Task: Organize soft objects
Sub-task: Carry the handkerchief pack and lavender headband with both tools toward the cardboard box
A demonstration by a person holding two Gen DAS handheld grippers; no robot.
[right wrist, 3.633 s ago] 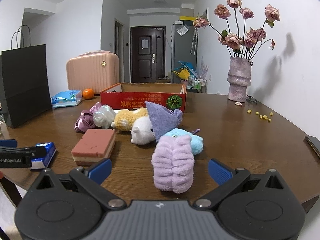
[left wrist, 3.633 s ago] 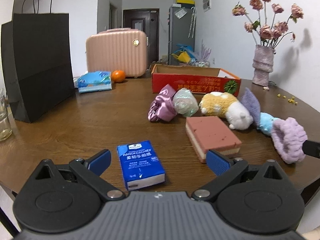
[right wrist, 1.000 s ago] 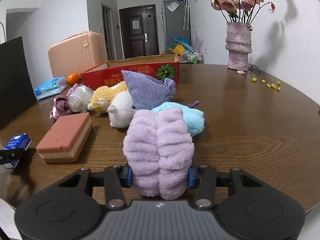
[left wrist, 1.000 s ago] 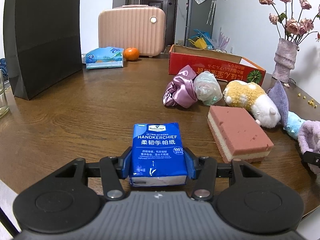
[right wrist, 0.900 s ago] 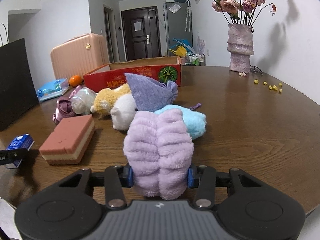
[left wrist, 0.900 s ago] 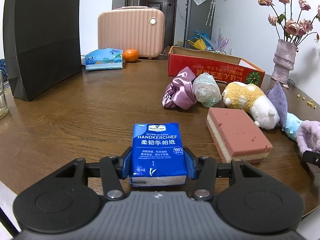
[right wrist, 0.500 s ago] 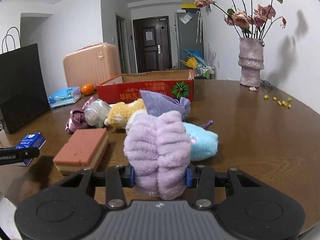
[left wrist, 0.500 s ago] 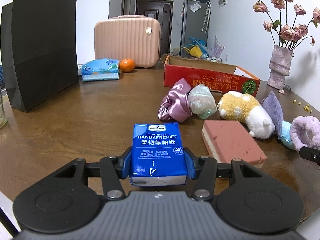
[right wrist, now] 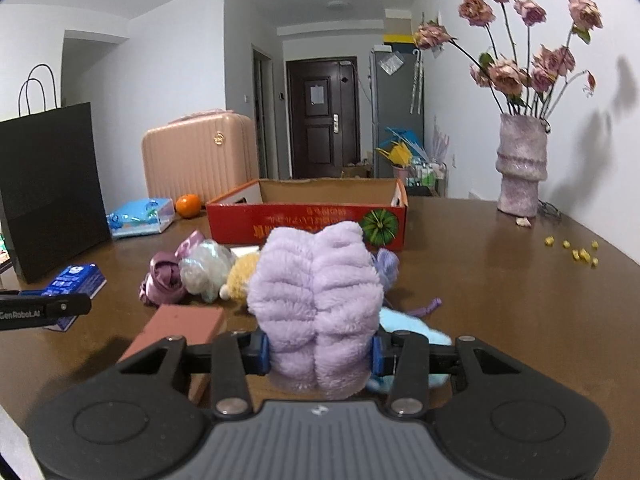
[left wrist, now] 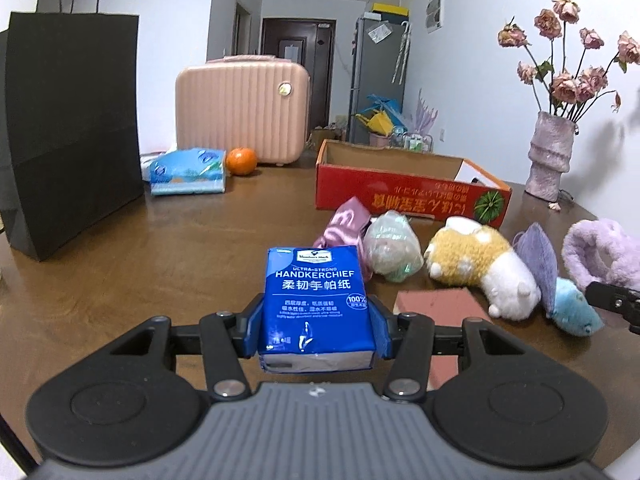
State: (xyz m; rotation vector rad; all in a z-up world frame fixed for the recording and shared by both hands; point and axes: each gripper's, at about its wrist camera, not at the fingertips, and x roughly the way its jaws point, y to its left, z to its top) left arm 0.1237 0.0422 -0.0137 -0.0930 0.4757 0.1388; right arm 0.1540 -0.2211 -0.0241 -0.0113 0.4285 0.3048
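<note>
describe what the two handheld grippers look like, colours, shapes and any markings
Both look alike. The left gripper and the right gripper each have a grey ribbed body, two round black discs at the sides, black linkage arms with silver pivot screws, and blue finger pads. Seen from the right wrist view, the left gripper's black finger carries white lettering, partly cut off. No cables or sleeves show.

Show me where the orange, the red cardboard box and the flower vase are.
orange (left wrist: 241, 161), left wrist view, middle of the fruit's skin.
red cardboard box (right wrist: 308, 220), right wrist view, front wall with the printed lettering.
flower vase (right wrist: 521, 166), right wrist view, ribbed middle of the body.
</note>
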